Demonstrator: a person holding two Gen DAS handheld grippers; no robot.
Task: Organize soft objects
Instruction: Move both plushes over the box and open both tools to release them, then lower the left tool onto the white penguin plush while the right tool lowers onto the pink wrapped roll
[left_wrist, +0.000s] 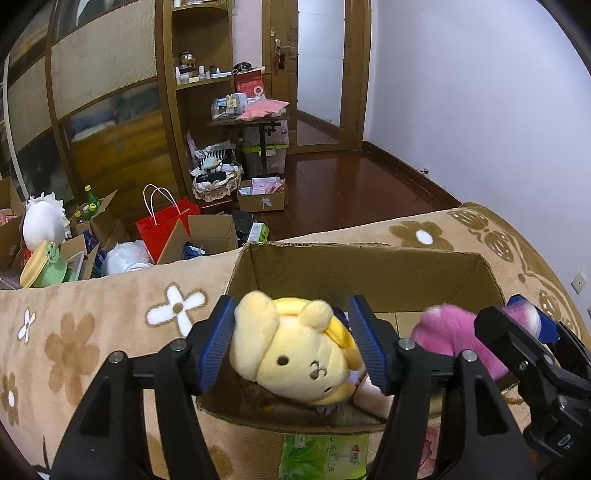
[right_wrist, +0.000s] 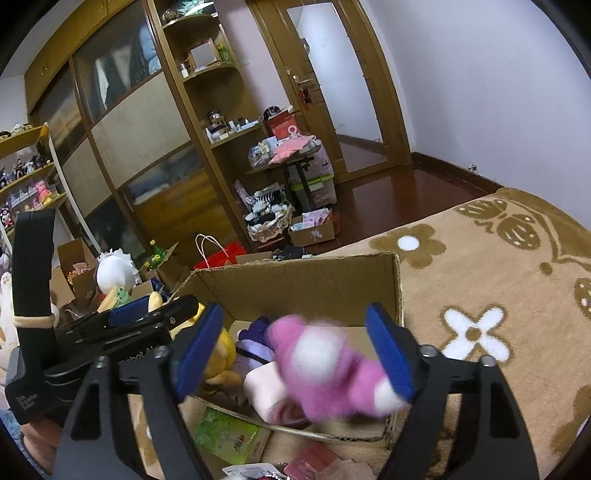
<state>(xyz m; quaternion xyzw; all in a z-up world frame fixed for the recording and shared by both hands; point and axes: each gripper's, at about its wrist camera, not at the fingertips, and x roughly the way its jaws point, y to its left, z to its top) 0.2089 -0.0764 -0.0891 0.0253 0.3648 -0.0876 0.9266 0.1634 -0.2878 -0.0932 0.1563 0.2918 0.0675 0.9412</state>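
Note:
An open cardboard box (left_wrist: 332, 269) stands on a tan flowered blanket; it also shows in the right wrist view (right_wrist: 303, 284). My left gripper (left_wrist: 291, 347) is open over the box's near left, with a yellow plush dog (left_wrist: 295, 354) lying between its blue pads, not squeezed. My right gripper (right_wrist: 295, 350) is open over the box's right half. A pink plush toy (right_wrist: 325, 373), blurred, is between its fingers and apart from the left pad. The pink plush also shows in the left wrist view (left_wrist: 454, 336). A purple soft item (right_wrist: 255, 332) lies in the box.
A green packet (right_wrist: 229, 435) lies on the blanket (right_wrist: 480, 280) before the box. Beyond the bed, the floor holds cardboard boxes, a red bag (left_wrist: 166, 225), a white plush (left_wrist: 42, 225), a small table (left_wrist: 251, 122) and wooden cabinets.

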